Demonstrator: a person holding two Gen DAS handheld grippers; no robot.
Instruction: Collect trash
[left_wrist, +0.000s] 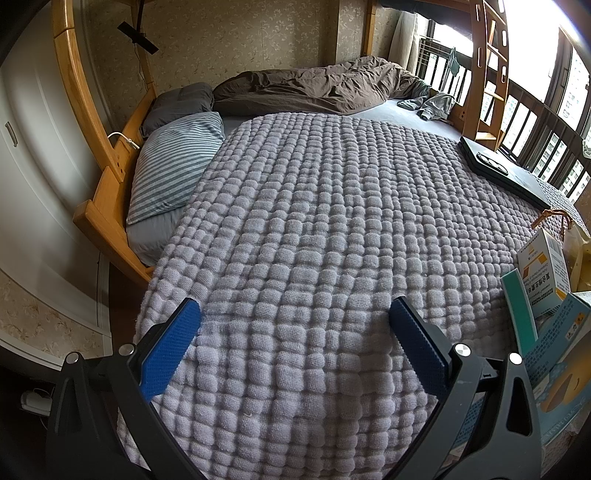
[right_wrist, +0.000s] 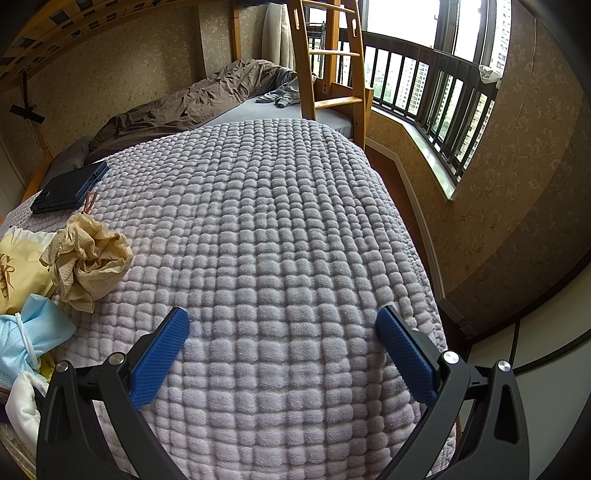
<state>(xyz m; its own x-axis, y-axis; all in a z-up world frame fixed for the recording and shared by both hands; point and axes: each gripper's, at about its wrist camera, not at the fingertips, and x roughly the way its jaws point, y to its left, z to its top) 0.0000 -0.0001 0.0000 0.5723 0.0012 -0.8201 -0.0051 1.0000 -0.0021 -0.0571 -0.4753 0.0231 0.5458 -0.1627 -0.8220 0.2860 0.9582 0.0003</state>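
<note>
Trash remains uncollected, I judge — crumpled tan paper (right_wrist: 90, 258), blue mask (right_wrist: 27, 338) and medicine boxes (left_wrist: 546, 273) lie on the blanket (right_wrist: 277, 240). Left gripper (left_wrist: 295, 325) and right gripper (right_wrist: 282, 334) both gape, holding nothing.

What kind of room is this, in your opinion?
Most likely a bedroom with a bunk bed: a quilted blanket covers the mattress, a striped pillow lies at its head, and a wooden ladder leads upward.
</note>
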